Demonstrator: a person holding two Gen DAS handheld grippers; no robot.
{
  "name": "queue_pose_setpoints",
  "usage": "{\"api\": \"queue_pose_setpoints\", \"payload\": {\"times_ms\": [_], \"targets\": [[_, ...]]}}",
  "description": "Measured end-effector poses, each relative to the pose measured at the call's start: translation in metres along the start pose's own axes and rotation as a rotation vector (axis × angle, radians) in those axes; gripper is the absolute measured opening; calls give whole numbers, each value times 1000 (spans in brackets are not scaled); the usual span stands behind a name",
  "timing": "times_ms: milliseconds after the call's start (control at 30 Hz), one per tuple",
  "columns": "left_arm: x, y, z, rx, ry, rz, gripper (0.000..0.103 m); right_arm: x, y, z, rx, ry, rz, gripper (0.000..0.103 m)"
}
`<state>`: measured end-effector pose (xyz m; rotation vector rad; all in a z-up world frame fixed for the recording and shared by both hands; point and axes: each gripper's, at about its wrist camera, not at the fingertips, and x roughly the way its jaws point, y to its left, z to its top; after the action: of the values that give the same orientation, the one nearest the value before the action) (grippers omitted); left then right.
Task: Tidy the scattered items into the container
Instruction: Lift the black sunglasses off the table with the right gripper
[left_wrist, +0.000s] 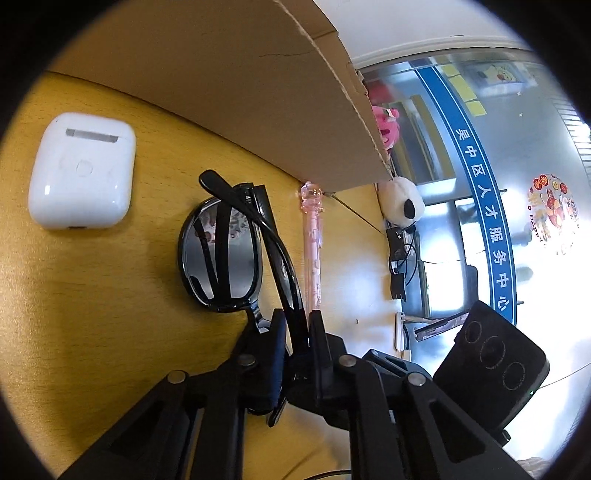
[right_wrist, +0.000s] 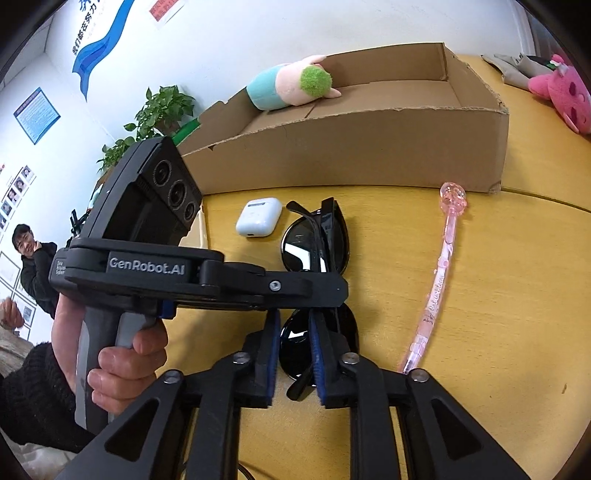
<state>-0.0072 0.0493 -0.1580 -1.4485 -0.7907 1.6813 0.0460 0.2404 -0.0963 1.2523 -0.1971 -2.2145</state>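
Black folded sunglasses (left_wrist: 221, 254) lie on the yellow table (left_wrist: 92, 314). My left gripper (left_wrist: 297, 332) is shut on their frame near the bridge; in the right wrist view it reaches in from the left (right_wrist: 327, 291) across the glasses (right_wrist: 314, 240). My right gripper (right_wrist: 293, 332) stands slightly open over the near lens, its pads not pressing on it. A white earbud case (left_wrist: 83, 170) (right_wrist: 258, 221) lies left of the glasses, and a pink pen (left_wrist: 313, 240) (right_wrist: 439, 273) lies to their right. The open cardboard box (right_wrist: 351, 155) (left_wrist: 240, 92) stands just behind them.
A green-haired plush (right_wrist: 291, 83) lies in the box. A pink plush (right_wrist: 561, 96) sits on the table right of it. A potted plant (right_wrist: 162, 107) and a person (right_wrist: 29, 258) are at the left. A hand (right_wrist: 122, 362) holds the left gripper's handle.
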Motion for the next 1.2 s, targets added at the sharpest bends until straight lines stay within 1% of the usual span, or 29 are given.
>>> {"api": "queue_pose_setpoints", "payload": {"times_ms": [33,67,100,133,167,233,267,300,367,433,600,767,833,900,933,1067,1133,1167,1200], "targets": [[0,1,0,-1,1,-2,11,-2,1,0,-5,-4,1,26],[-2,2,0,-3,0,-4,11,-4,2,-1,-11,-8,4,33],[-2,3,0,-4,-2,-3,11,-7,4,-1,-18,-14,5,45],[-4,5,1,-7,-5,-3,11,-11,4,-2,-24,-23,-3,50],[-7,7,2,-15,-9,-6,11,-16,4,-4,-26,-32,0,53],[-11,10,3,-23,-17,-9,11,-24,-1,-6,-12,-42,26,53],[-10,10,3,-25,-19,-10,11,-29,-4,-8,0,-48,30,56],[-11,11,3,-27,-20,-13,11,-32,-9,-8,15,-49,24,61],[-11,10,3,-22,-20,-12,10,-28,-17,-6,47,-21,3,64],[-11,8,3,-11,-21,-8,10,-17,-23,-3,57,22,-12,65],[-18,-8,3,40,-33,-11,9,2,-5,1,2,76,48,64],[-37,-31,7,108,-70,-24,9,15,3,10,3,76,68,64],[-42,-39,8,134,-80,-25,9,14,4,17,4,55,65,64],[-47,-48,10,162,-88,-23,9,11,4,25,8,24,74,58],[-50,-53,11,175,-92,-22,9,8,4,30,8,10,83,50],[-59,-69,19,219,-112,-9,9,4,9,48,-19,-15,93,43],[-65,-74,25,231,-121,-14,9,3,12,57,-31,-18,88,36],[-67,-77,27,242,-125,-14,9,3,13,62,-40,-22,84,28],[-71,-82,30,257,-131,-8,8,2,14,67,-46,-24,84,27]]}}
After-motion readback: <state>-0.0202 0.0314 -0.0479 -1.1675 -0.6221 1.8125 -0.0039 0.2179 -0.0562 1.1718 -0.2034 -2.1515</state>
